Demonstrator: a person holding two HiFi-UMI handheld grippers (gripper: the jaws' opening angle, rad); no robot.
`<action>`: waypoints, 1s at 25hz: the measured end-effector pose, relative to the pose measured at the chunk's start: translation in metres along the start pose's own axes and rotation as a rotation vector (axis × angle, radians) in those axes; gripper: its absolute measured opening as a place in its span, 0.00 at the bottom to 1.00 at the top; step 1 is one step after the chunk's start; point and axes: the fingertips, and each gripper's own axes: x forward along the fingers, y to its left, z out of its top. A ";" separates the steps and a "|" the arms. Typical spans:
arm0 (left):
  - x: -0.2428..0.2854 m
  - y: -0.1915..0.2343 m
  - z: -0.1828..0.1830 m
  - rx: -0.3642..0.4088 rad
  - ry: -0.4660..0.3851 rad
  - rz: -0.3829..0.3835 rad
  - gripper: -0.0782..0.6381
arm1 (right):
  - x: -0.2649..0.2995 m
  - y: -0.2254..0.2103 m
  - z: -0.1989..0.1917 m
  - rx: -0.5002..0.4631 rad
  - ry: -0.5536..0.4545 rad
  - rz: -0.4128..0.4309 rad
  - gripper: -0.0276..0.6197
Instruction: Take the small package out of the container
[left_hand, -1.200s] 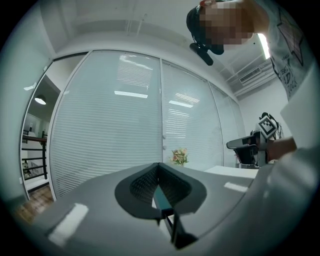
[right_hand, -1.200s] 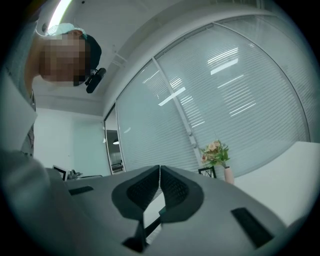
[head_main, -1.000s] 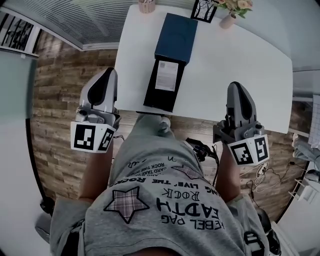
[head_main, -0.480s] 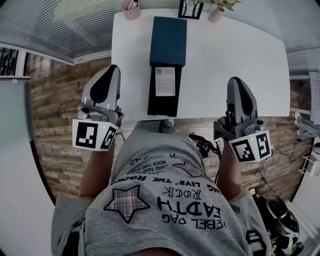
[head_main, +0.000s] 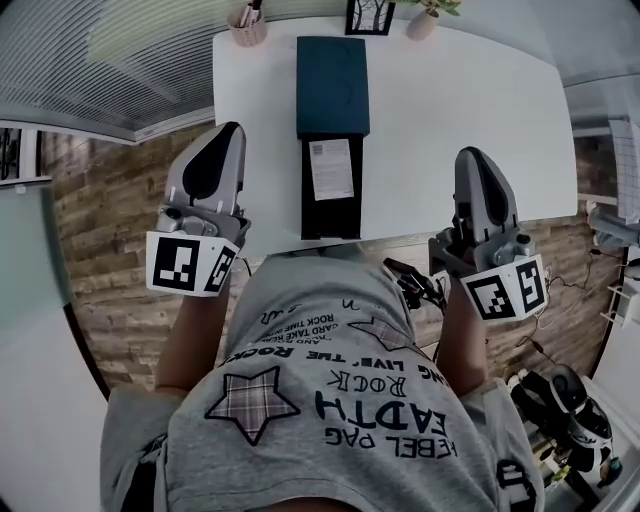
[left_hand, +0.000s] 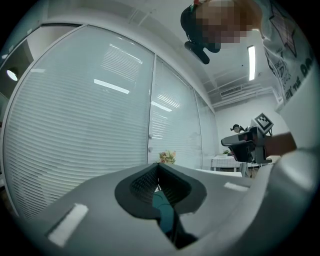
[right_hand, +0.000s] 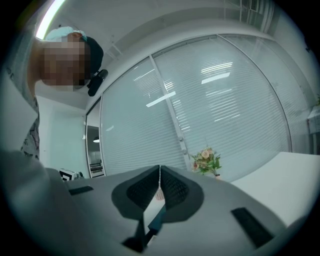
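Observation:
A long black container (head_main: 331, 190) lies open on the white table (head_main: 470, 110), its dark teal lid (head_main: 332, 72) folded back on the far side. A small white package (head_main: 329, 168) with print on it rests inside the container. My left gripper (head_main: 228, 132) hovers at the table's front left corner, jaws shut and empty. On the other side, my right gripper (head_main: 468, 156) hangs over the front edge, also shut and empty. Both are short of the container and to its sides. In the left gripper view the shut left gripper (left_hand: 158, 168) points over the table; the right gripper view shows the right gripper (right_hand: 160, 171) likewise.
A pen cup (head_main: 246, 24), a framed picture (head_main: 368, 14) and a flower vase (head_main: 422, 22) stand along the table's far edge. A wood-look floor (head_main: 110, 250) surrounds the table. Cables (head_main: 412, 285) and shoes (head_main: 570, 410) lie on the floor at the right.
The view has swung, so the table and container now sit squarer and more to the left. Both grippers stay shut and have edged slightly toward the table.

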 end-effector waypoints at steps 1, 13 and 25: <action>0.001 0.001 -0.001 0.001 0.003 -0.007 0.12 | 0.001 0.000 0.000 0.005 -0.001 -0.004 0.07; -0.003 0.007 -0.008 0.003 0.023 0.049 0.12 | 0.027 0.000 -0.007 0.004 0.036 0.075 0.07; 0.005 -0.009 -0.024 -0.004 0.073 0.112 0.12 | 0.032 -0.023 -0.013 0.004 0.090 0.156 0.07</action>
